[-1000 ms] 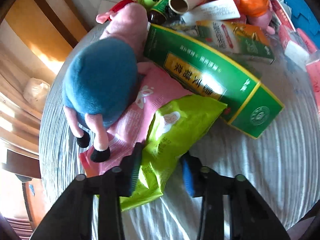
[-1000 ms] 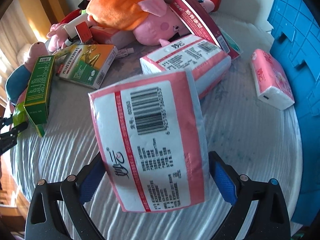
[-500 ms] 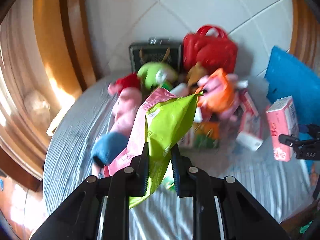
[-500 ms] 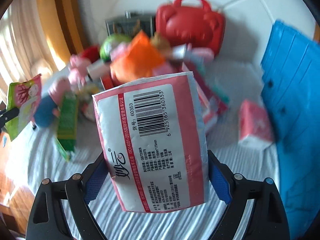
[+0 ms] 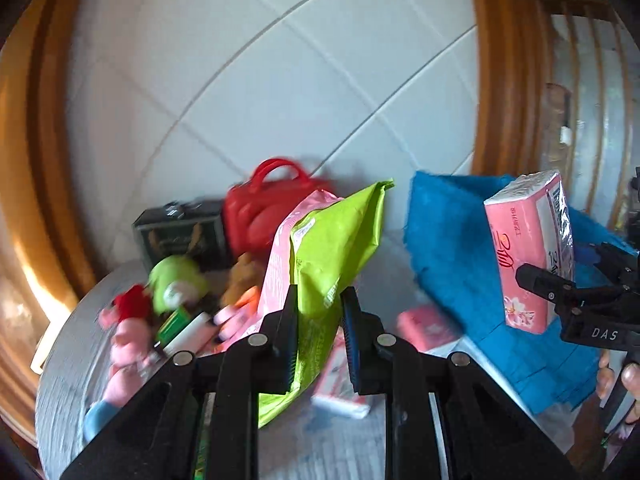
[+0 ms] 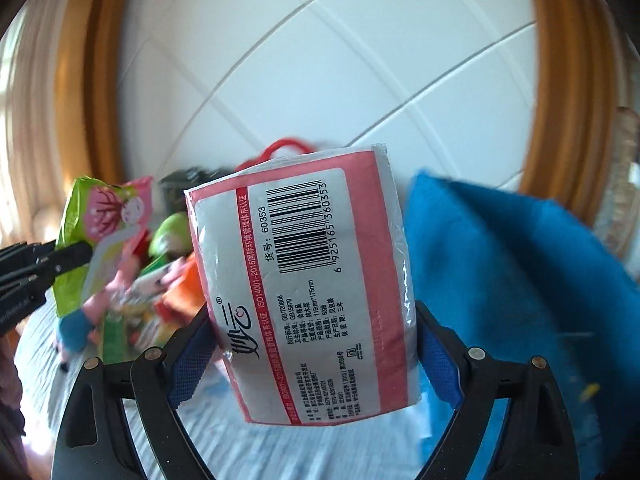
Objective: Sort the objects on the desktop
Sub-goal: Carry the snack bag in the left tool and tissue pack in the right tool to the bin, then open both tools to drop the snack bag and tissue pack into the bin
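**Now both packs are in the air, ready for sorting**

The left gripper (image 5: 318, 334) is pinched narrow on a flat lime-green plastic pouch (image 5: 334, 248), and a pink foil pouch (image 5: 280, 256) stands against it; whether that one is clamped too, I cannot tell. The right gripper (image 6: 316, 354) holds a pink-and-white wrapped tissue pack (image 6: 308, 284) between wide jaws. Both loads hang above the grey table (image 5: 68, 384), near the blue plastic crate (image 5: 448, 240). I judge the carry is best done slowly: keep the pouch upright, bring each pack fully over its place, then release low.
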The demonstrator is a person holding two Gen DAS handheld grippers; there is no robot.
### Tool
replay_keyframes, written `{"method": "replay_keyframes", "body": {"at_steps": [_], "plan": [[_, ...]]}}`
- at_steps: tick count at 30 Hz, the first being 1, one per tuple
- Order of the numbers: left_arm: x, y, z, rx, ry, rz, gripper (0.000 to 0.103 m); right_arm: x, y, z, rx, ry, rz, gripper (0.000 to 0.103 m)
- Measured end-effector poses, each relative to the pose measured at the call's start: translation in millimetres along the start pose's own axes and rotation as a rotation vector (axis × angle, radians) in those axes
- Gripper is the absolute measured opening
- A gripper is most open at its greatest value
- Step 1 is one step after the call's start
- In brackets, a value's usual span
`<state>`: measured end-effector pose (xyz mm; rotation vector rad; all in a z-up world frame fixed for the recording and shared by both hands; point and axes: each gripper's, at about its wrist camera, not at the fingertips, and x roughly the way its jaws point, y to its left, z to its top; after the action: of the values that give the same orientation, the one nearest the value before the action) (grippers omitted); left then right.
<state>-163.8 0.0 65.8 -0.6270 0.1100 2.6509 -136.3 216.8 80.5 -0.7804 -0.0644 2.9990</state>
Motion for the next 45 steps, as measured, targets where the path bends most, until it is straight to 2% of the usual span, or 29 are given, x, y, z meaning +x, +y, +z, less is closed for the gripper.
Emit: {"method": "replay_keyframes", "body": {"at_steps": [5, 11, 14, 20, 26, 31, 41, 44, 45], "plan": [[12.5, -75.5, 36.6, 0.057, -0.078, -0.107, 0.019, -28.6, -63.7, 9.7, 0.052, -0.055, -0.114, 0.091], [27.5, -167.0, 64.9, 0.121, -0.129, -0.195, 0.019, -54.0, -147.3, 8.7, 0.093, -0.079, -0.259, 0.091], [32.0, -220.4, 74.1, 0.150, -0.133, -0.243, 0.019, -59.4, -180.0, 2.7, 0.100, -0.067, -0.319, 0.091], [44.7, -325.3, 79.5, 0.220, -0.103, -0.339, 0.019, -61.6, -250.6, -26.7, 0.116, 0.012, -0.450, 0.091], [50.0, -401.3, 78.2, 0.306, -0.076, -0.392, 0.019, -61.4, -301.5, -50.6, 0.160, 0.072, -0.491, 0.091], [55.7, -431.1, 73.7, 0.366, -0.044, -0.399, 0.019, -61.8, -319.4, -61.3, 0.177, 0.096, -0.496, 0.091], [56.3, -433.9, 71.5, 0.403, -0.019, -0.366, 0.020, -52.2, -339.9, -66.1, 0.154, 0.140, -0.512, 0.092], [60.4, -433.3, 70.5, 0.412, 0.021, -0.370, 0.028, -51.6, -339.4, -67.4, 0.142, 0.146, -0.513, 0.092], [61.7, -431.4, 71.8, 0.408, 0.026, -0.371, 0.039, -50.9, -340.3, -68.0, 0.137, 0.149, -0.515, 0.093]]}}
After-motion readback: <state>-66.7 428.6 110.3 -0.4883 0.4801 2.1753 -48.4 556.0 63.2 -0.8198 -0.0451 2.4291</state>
